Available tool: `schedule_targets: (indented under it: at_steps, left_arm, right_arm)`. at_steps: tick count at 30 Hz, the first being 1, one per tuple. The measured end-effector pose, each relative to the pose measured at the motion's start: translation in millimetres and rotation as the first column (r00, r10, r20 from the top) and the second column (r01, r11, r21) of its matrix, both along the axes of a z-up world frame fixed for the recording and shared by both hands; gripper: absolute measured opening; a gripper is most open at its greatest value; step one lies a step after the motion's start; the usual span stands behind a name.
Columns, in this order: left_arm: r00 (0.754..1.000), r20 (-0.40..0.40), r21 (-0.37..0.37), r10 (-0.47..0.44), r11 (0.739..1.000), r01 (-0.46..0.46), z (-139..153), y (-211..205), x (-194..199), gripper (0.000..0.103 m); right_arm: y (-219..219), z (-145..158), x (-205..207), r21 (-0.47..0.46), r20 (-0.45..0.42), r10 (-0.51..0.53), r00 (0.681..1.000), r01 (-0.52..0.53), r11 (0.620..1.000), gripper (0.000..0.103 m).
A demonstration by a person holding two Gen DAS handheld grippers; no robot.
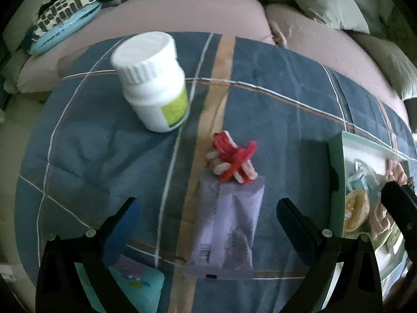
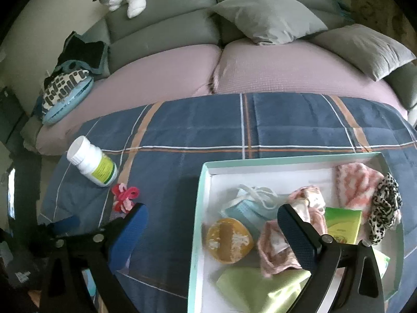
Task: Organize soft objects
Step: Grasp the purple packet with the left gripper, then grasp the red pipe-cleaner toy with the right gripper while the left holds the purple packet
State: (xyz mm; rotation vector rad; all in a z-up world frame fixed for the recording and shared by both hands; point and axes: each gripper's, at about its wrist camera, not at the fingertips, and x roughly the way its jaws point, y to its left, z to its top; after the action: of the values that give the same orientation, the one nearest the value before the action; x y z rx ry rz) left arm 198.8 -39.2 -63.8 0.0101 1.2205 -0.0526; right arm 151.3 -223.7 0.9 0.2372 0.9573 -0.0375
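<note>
My box [image 2: 206, 182] already holds several soft things, but the yarn bow [image 1: 233, 157] and purple packet [image 1: 229, 224] still lie on the blanket [image 1: 104, 143], and both my left tongs [image 1: 208, 216] and right tongs [image 2: 212, 224] stand apart, empty.

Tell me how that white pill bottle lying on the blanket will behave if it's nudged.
The white pill bottle lies on its side, so its round body will probably roll, though the soft plaid blanket may slow it. It looks like rigid, smooth plastic, so likely slippery to pinch.

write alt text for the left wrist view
The open left gripper hovers over a pale purple packet on a blue plaid blanket. A red and pink yarn bow lies beyond it, a white bottle further left.
</note>
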Motion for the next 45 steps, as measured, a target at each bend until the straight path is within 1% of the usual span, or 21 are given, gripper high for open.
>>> schedule_targets:
  at_steps: [3, 6, 7, 8, 10, 11, 12, 14, 21, 26, 28, 33, 35, 42, 45]
  left_arm:
    - [1.000, -0.019, -0.019, -0.004, 1.000, 0.004, -7, -4, 3, 0.103]
    - [0.999, -0.039, -0.004, -0.021, 1.000, 0.021, -16, -13, 7, 0.102]
    - [0.999, -0.043, 0.002, -0.027, 1.000, 0.027, -18, -15, 8, 0.098]
    - [0.998, -0.049, 0.006, -0.034, 0.999, 0.034, -21, -19, 9, 0.088]
    - [0.997, -0.068, -0.002, -0.042, 0.999, 0.042, -26, -23, 10, 0.075]
    - [0.996, -0.079, -0.007, -0.045, 0.999, 0.045, -29, -26, 11, 0.070]
    - [0.995, -0.086, -0.008, -0.050, 0.999, 0.049, -31, -27, 11, 0.067]
    - [0.995, -0.081, -0.011, -0.056, 0.998, 0.055, -31, -30, 11, 0.058]
    - [0.994, -0.075, -0.035, -0.078, 0.997, 0.075, -28, -38, 8, 0.051]
    - [0.995, -0.065, -0.075, -0.082, 0.994, 0.077, -25, -29, 0, 0.051]
    - [0.995, -0.057, -0.087, -0.086, 0.993, 0.081, -20, -28, -2, 0.051]
    - [0.994, -0.039, -0.160, -0.106, 0.982, 0.098, -5, -21, -7, 0.051]
    - [0.994, -0.033, -0.160, -0.108, 0.982, 0.102, 1, -20, -12, 0.051]
    - [0.997, 0.012, -0.194, -0.074, 0.978, 0.075, 20, -3, -14, 0.051]
    - [0.998, 0.041, -0.202, -0.047, 0.978, 0.054, 31, 7, -16, 0.051]
  right_arm:
    - [-3, -2, 1, 0.011, -0.010, -0.012, 1.000, 0.012, 1.000, 0.101]
    - [-4, -3, 1, 0.019, -0.014, -0.016, 1.000, 0.016, 1.000, 0.101]
    - [-4, -3, 1, 0.020, -0.014, -0.016, 1.000, 0.016, 1.000, 0.101]
    - [-4, -3, 1, 0.021, -0.014, -0.016, 1.000, 0.016, 1.000, 0.101]
    - [-5, -3, 0, 0.021, -0.014, -0.016, 1.000, 0.017, 1.000, 0.101]
    - [-5, -3, 0, 0.021, -0.015, -0.016, 1.000, 0.016, 1.000, 0.101]
    - [-5, -4, 0, 0.022, -0.015, -0.016, 1.000, 0.016, 1.000, 0.101]
    - [-5, -4, 0, 0.023, -0.019, -0.017, 1.000, 0.017, 1.000, 0.101]
    - [-4, -5, 0, 0.028, -0.021, -0.015, 1.000, 0.016, 0.999, 0.101]
    - [-4, -5, 0, 0.028, -0.022, -0.018, 1.000, 0.019, 0.999, 0.101]
    - [-4, -5, 0, 0.027, -0.021, -0.021, 1.000, 0.021, 0.999, 0.101]
    - [-6, -5, -1, 0.026, -0.021, -0.029, 0.999, 0.029, 0.999, 0.101]
    - [-7, -5, -2, 0.024, -0.021, -0.035, 0.999, 0.035, 0.999, 0.101]
    - [-8, -5, -2, 0.021, -0.023, -0.043, 0.999, 0.044, 0.999, 0.101]
    - [-2, -6, -1, 0.020, -0.022, -0.026, 0.999, 0.027, 0.999, 0.101]
